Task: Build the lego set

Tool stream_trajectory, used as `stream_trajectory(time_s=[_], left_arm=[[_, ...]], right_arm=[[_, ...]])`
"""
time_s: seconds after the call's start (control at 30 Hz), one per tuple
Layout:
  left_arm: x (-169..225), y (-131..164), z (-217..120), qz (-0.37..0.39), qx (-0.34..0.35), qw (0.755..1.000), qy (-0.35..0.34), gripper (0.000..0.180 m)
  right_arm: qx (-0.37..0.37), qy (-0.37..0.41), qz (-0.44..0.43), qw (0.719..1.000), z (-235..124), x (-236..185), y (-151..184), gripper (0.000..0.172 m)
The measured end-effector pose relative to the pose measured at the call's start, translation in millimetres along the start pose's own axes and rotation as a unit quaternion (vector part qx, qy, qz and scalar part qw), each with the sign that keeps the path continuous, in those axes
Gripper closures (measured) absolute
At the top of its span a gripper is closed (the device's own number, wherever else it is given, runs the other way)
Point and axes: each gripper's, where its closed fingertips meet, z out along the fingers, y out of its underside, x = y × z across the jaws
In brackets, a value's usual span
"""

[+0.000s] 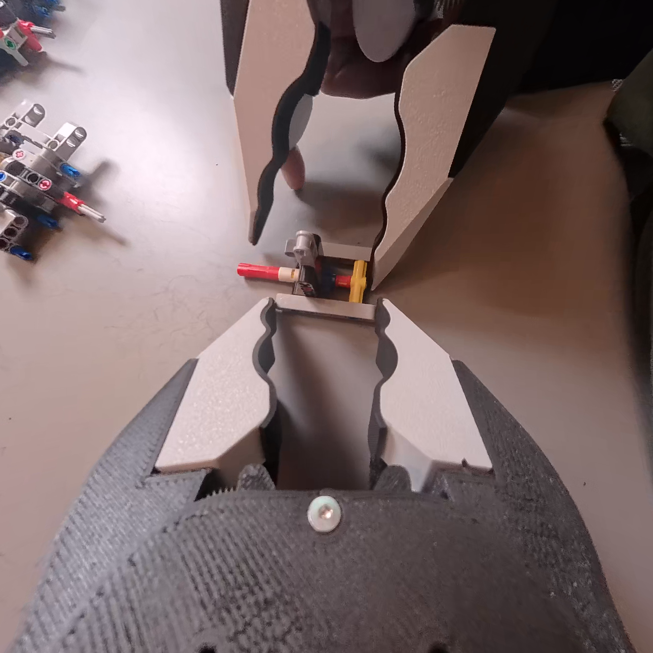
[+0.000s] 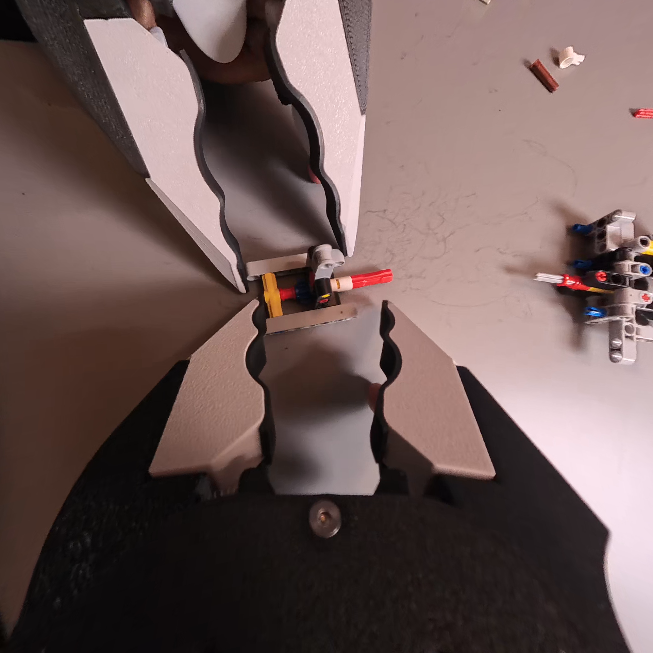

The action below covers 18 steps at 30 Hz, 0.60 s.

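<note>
A small brick assembly lies on the table between my two grippers, which face each other. It is a grey frame [image 1: 325, 308] holding a yellow piece [image 1: 358, 281], a blue gear, a black part, a grey connector and a red axle [image 1: 258, 272] with a tan bush. My left gripper [image 1: 325, 304] is shut on the frame's near beam, with both pads against its ends. In the right wrist view my right gripper [image 2: 320, 305] stands around the frame [image 2: 311, 319]. Its left pad is at the frame's corner, and its right pad [image 2: 387, 318] stands clear of the beam's end. It is open.
A larger grey, black and blue brick model [image 1: 39, 176] lies to the left, and it also shows in the right wrist view [image 2: 618, 279]. Another model [image 1: 17, 39] sits in the far left corner. A brown axle [image 2: 544, 76], a white connector [image 2: 570, 56] and a red piece [image 2: 643, 113] lie loose. Less than 4 cm separates the two grippers' tips.
</note>
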Motion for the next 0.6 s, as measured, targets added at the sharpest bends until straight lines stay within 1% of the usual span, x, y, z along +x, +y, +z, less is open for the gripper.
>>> stream_trajectory(time_s=[0.2, 0.6], left_arm=[[-0.8, -0.2, 0.3, -0.002, -0.001, 1.0, -0.006, 0.124], [-0.3, -0.4, 0.2, -0.003, -0.002, 1.0, -0.008, 0.124]], right_arm=[[0.0, -0.006, 0.018, 1.0, -0.3, -4.6, 1.0, 0.121], [0.001, 0.006, 0.047, 0.999, -0.5, -4.9, 1.7, 0.122]])
